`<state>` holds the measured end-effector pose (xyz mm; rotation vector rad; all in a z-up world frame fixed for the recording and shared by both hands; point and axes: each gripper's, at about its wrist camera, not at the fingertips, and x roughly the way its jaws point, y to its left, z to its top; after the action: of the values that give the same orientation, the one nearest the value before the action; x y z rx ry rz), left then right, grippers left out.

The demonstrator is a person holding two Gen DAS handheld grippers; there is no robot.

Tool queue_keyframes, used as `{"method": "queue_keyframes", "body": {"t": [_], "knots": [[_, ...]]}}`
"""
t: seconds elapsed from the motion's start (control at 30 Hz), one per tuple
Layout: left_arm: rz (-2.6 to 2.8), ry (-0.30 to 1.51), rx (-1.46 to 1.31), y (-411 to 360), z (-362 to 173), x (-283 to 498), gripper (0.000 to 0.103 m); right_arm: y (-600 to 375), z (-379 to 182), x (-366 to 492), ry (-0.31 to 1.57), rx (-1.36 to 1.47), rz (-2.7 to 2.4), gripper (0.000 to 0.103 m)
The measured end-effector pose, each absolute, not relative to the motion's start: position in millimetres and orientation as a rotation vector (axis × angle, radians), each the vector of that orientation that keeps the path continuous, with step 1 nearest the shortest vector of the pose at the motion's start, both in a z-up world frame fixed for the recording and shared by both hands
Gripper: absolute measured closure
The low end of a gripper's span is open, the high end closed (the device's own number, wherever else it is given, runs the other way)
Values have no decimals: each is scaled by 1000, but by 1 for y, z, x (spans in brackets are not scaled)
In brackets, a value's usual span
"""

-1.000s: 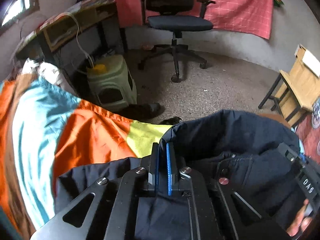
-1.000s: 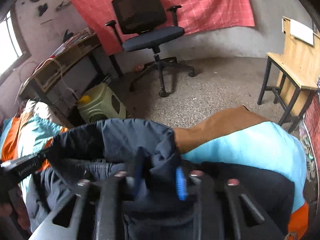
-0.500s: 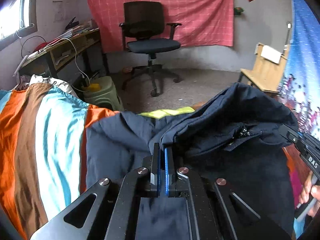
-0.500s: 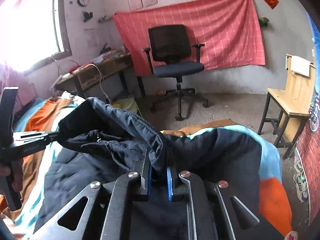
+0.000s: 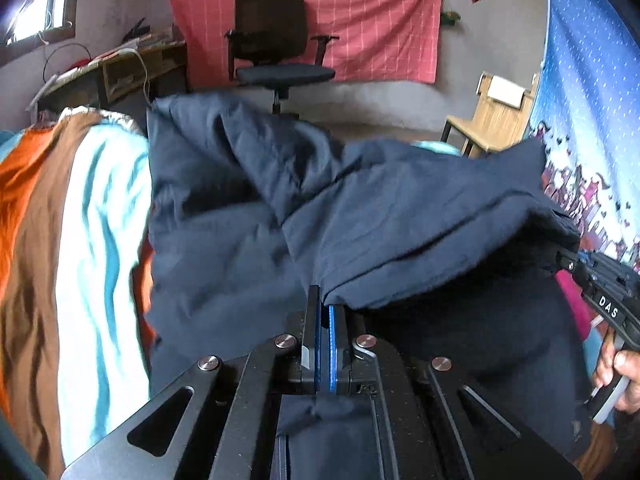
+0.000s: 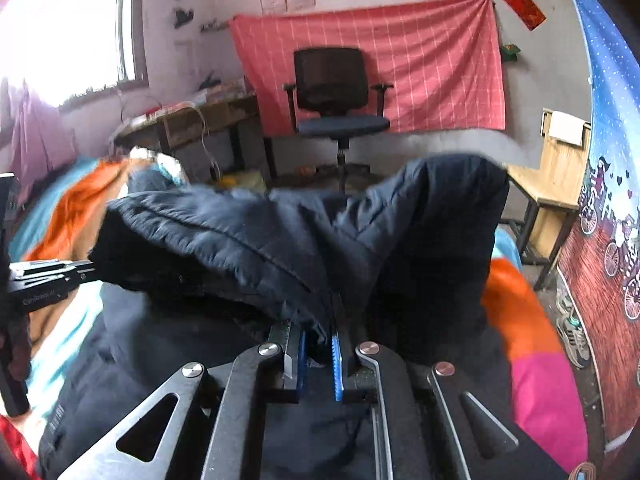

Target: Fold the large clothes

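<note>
Left gripper [image 5: 323, 312] and right gripper [image 6: 318, 334] both clamped on dark jacket [image 5: 360, 216], lifted over striped bedspread [image 5: 80, 240]; edges blurred, probably mid-fold

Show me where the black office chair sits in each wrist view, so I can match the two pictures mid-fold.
Left wrist view: the black office chair with a mesh back stands top centre, left of the middle, against the red checked wall cloth.
Right wrist view: the chair stands upper centre, just above the lifted dark navy padded jacket.
Shared landmark: the red checked wall cloth hangs behind the chair in both.
</note>
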<state>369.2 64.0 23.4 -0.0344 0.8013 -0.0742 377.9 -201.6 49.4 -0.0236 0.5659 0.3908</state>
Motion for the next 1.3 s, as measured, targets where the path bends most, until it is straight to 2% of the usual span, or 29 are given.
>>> {"method": "queue_keyframes", "body": {"t": [0.17,0.3,0.53,0.67,0.87,1.1,1.2,1.3], "knots": [[-55,811,25,53,-3,377,102,-193,18,395,620,-53,375,94],[-74,828,60,50,-3,381,101,-187,4,400,620,-99,356,94],[-141,817,-14,77,27,364,100,-193,2,395,594,-82,376,93],[-125,718,-87,86,59,362,100,-194,-1,394,581,-88,378,94],[-104,608,-67,63,86,411,97,-194,-6,392,569,-95,379,93],[-76,661,4,33,34,464,97,-191,-6,388,549,-115,380,92],[-69,645,26,34,16,462,97,-201,-2,384,544,-81,412,88],[-75,635,43,36,7,459,97,-221,10,375,505,-54,408,80]]}}
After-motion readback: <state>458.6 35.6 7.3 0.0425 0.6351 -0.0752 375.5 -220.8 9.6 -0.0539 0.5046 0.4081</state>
